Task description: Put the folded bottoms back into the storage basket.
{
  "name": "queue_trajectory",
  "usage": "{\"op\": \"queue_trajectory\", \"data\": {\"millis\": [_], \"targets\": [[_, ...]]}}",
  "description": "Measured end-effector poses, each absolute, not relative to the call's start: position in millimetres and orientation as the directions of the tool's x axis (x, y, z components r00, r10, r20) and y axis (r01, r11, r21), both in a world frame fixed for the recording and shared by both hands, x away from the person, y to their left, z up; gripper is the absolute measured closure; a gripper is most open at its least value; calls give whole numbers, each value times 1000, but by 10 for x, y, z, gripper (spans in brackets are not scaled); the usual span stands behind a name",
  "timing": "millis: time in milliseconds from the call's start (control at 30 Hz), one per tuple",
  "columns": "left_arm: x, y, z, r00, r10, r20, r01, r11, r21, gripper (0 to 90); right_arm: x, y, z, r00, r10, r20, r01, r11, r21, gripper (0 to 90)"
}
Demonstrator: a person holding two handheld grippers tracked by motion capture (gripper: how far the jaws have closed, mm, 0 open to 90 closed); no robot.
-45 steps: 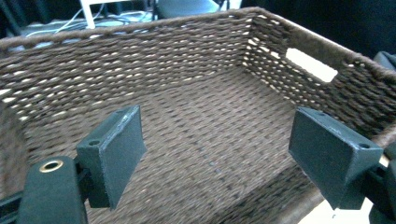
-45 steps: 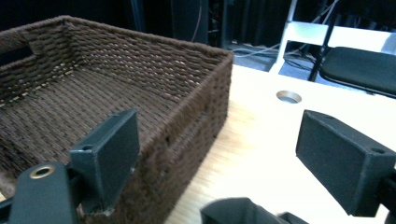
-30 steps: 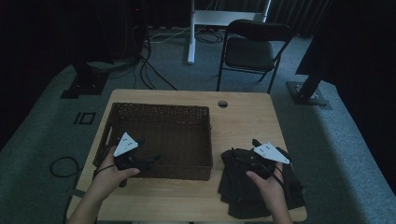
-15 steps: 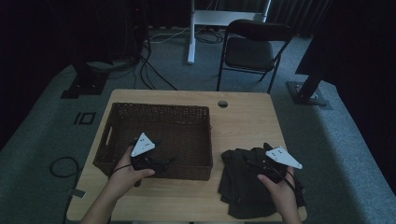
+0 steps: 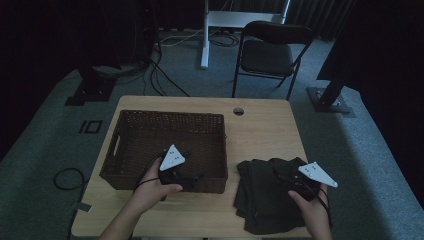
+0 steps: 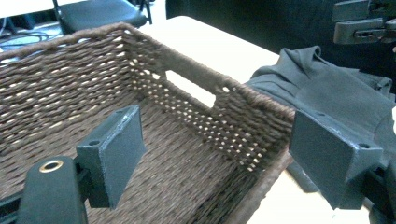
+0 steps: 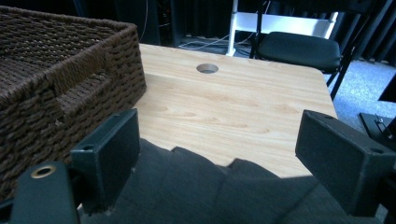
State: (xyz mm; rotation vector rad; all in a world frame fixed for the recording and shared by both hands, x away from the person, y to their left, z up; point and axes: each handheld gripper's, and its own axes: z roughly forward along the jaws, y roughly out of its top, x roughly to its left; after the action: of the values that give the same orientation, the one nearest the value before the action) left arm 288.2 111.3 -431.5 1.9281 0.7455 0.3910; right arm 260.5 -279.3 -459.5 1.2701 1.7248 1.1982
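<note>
Dim room, grey carpet, a black folding chair (image 5: pixel 270 52) behind a pale wooden table (image 5: pixel 265 130) with a round cable hole (image 5: pixel 238 111) near its far edge. A brown wicker basket (image 5: pixel 167 131) sits on the table's left half, a heap of dark cloth (image 5: pixel 265 192) on the right near the front edge. The left gripper (image 6: pixel 219 163), held in the person's left hand (image 5: pixel 150 192), hovers over the basket's near right corner, jaws spread wide with nothing between them; one finger (image 6: pixel 114 151) hangs inside the basket, the other outside its side wall, toward the cloth. The right gripper (image 7: pixel 217 161), in the right hand (image 5: pixel 312 210), sits low over the cloth, jaws wide apart and holding nothing; the dark fabric lies directly beneath and between its fingers (image 7: pixel 343 156), bare tabletop just beyond them
</note>
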Motion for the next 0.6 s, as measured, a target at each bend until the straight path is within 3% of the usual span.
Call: {"op": "queue_trajectory", "data": {"millis": [600], "targets": [[2823,433,-4413,842,537,-58,284,-349,893,185,2521,-3219,-4795,-255,967,6,371,92,924,136]]}}
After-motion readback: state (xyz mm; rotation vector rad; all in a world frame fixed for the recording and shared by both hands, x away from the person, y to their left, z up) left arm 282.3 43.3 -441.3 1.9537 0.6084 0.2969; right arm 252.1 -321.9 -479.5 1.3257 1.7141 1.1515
